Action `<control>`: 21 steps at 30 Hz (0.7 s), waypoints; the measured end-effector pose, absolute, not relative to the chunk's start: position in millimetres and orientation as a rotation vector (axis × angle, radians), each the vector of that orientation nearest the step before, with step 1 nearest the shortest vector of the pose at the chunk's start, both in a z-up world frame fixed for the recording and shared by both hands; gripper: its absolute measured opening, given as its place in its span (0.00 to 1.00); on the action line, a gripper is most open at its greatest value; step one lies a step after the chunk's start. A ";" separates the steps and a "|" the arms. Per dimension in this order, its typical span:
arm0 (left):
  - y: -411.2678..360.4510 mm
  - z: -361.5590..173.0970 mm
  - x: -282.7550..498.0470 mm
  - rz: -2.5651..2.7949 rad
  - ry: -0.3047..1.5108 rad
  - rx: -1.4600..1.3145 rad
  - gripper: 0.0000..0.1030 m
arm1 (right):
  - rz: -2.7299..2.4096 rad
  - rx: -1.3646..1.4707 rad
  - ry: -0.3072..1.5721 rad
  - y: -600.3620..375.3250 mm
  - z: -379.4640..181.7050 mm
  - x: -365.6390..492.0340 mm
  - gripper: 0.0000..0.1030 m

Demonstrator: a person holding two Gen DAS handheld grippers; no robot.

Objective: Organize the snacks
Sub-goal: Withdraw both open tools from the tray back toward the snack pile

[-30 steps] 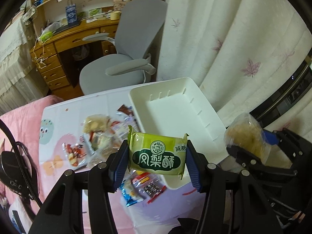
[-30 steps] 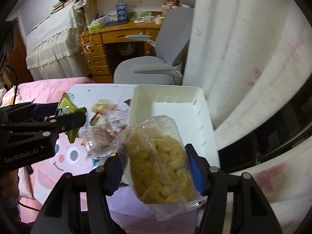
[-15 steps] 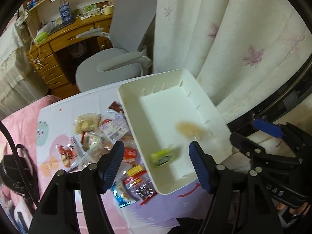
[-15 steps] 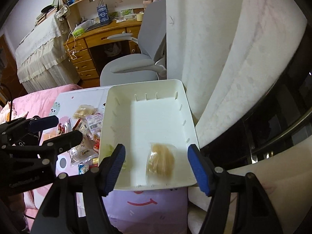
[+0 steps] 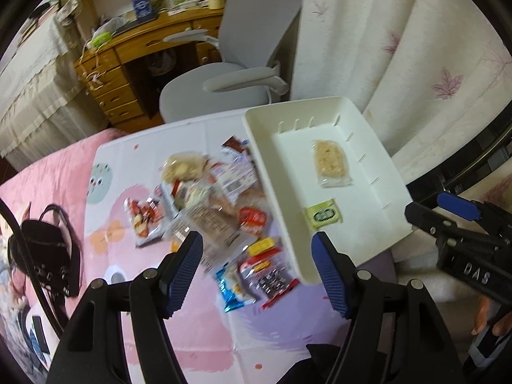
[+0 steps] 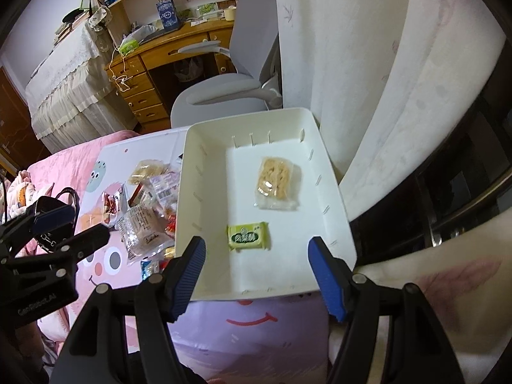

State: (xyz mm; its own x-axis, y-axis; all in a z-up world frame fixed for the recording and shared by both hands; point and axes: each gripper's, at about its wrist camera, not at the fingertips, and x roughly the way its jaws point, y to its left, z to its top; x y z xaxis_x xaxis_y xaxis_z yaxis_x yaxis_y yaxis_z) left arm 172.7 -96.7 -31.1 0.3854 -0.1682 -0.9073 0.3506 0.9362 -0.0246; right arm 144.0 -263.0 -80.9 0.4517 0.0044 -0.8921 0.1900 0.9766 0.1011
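A white bin (image 5: 393, 176) (image 6: 188, 172) lies on the pink bedspread. Inside it lie a green pineapple-cake packet (image 5: 323, 215) (image 6: 249, 236) and a clear bag of yellow puffed snack (image 5: 331, 164) (image 6: 277, 182). A pile of mixed snack packets (image 5: 208, 198) (image 6: 144, 204) lies left of the bin. My left gripper (image 5: 257, 265) is open and empty above the pile's near edge. My right gripper (image 6: 256, 268) is open and empty above the bin's near end; it also shows at the right of the left wrist view (image 5: 448, 211).
A black handbag (image 5: 48, 246) lies at the left on the bedspread. A grey office chair (image 5: 230, 73) and a wooden desk (image 5: 134, 51) stand beyond the bed. A white curtain (image 5: 400, 48) hangs right of the bin.
Both grippers opened and let their packets fall into the bin, where both now lie still. Both grippers have pulled up and back, the left one shifting toward the pile.
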 end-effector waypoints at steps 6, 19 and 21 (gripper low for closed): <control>-49.1 -34.4 153.4 -0.299 1.145 0.151 0.67 | -0.132 0.249 1.144 -244.2 -89.6 134.2 0.65; 61.9 -37.3 126.2 -0.291 1.183 0.170 0.68 | -0.134 0.334 1.234 -159.3 -114.8 100.2 0.64; 79.0 -37.9 125.5 -0.296 1.188 0.182 0.69 | -0.143 0.351 1.238 -149.3 -117.6 98.1 0.64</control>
State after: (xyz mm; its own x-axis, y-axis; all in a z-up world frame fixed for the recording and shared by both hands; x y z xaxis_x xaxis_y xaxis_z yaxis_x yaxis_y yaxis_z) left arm 125.5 79.0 -37.9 0.3411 -0.1307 -0.9309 0.3209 0.9470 -0.0154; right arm 98.1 -149.3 -117.6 0.3260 0.0825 -0.9418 0.2944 0.9378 0.1840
